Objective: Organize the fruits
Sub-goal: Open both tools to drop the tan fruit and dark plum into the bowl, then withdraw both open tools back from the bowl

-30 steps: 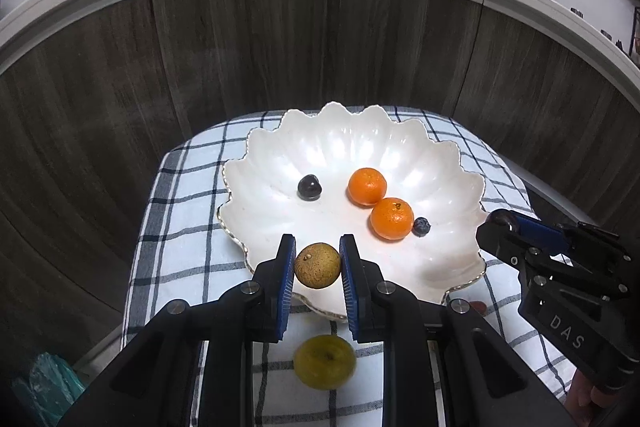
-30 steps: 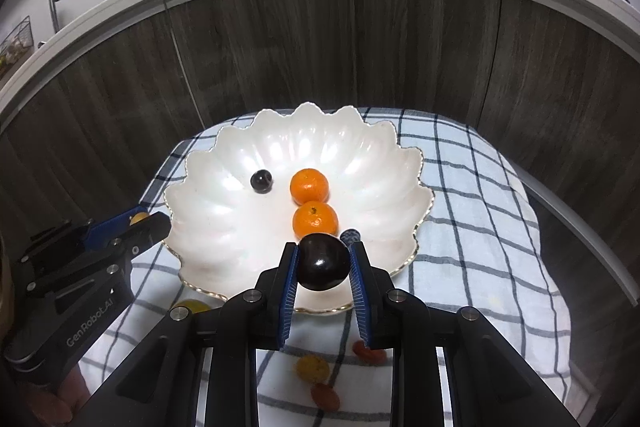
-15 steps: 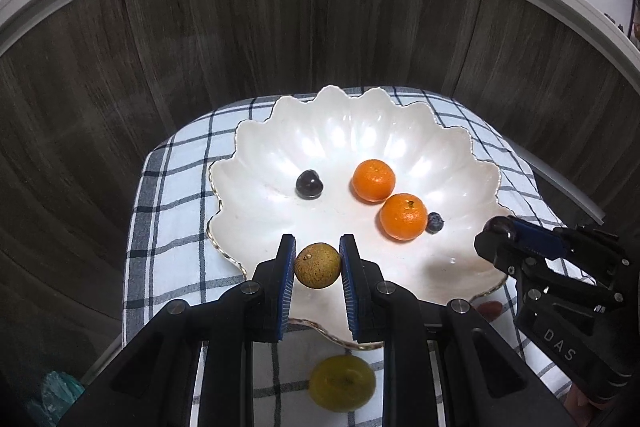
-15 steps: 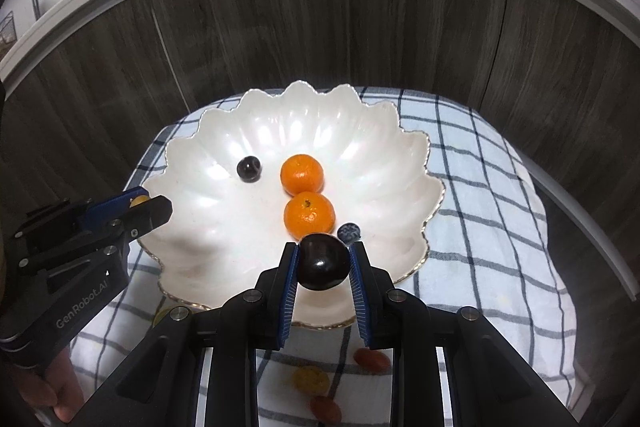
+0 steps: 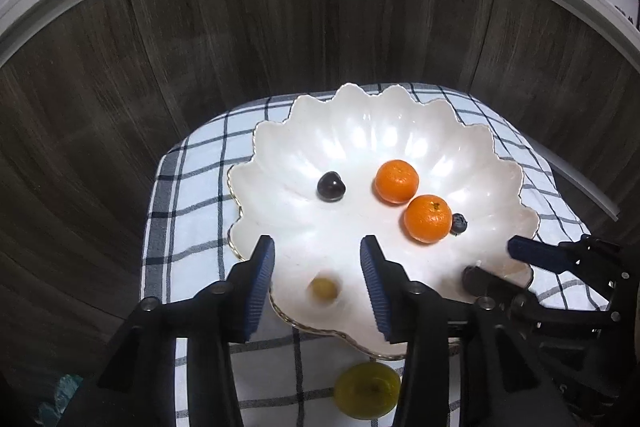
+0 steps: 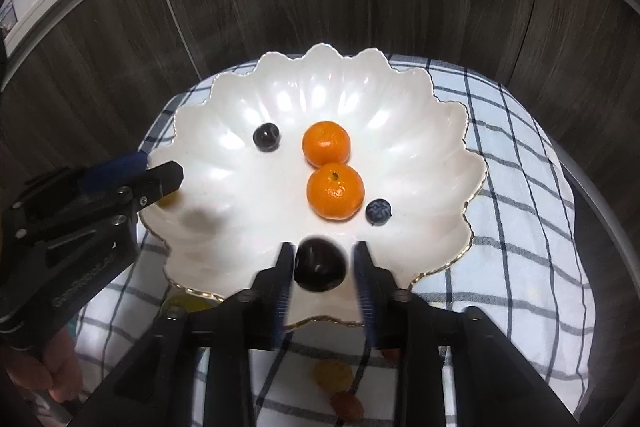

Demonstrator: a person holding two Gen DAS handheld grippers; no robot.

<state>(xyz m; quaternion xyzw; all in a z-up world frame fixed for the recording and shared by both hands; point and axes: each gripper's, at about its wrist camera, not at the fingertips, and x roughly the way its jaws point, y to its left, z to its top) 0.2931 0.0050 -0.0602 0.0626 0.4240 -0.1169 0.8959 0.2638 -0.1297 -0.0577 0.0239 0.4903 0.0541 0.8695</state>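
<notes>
A white scalloped plate (image 5: 360, 131) (image 6: 420, 131) holds two tangerines (image 5: 397, 181) (image 5: 427, 218), a dark cherry (image 5: 331, 186) and a blueberry (image 5: 459, 223). My left gripper (image 5: 318, 267) hangs over the plate's near side, its jaws opening. A small brown fruit (image 5: 325, 289), blurred, lies free below and between the fingers, touching neither. My right gripper (image 6: 322, 275) is over the plate's near rim, jaws opening too. A dark plum (image 6: 320, 265), blurred, sits loose between its pads. The left gripper (image 6: 156, 171) also shows at the plate's left edge.
The plate sits on a blue-checked cloth (image 6: 520, 187). A yellow-green fruit (image 5: 367, 391) lies on the cloth in front of the plate, as do a small yellow fruit (image 6: 332, 375) and a red one (image 6: 347, 405). Dark wooden panels (image 5: 240, 27) stand behind.
Both grippers sank toward the plate and their jaws parted. The brown fruit left the left pads and dropped to the plate. The plum came loose between the right pads.
</notes>
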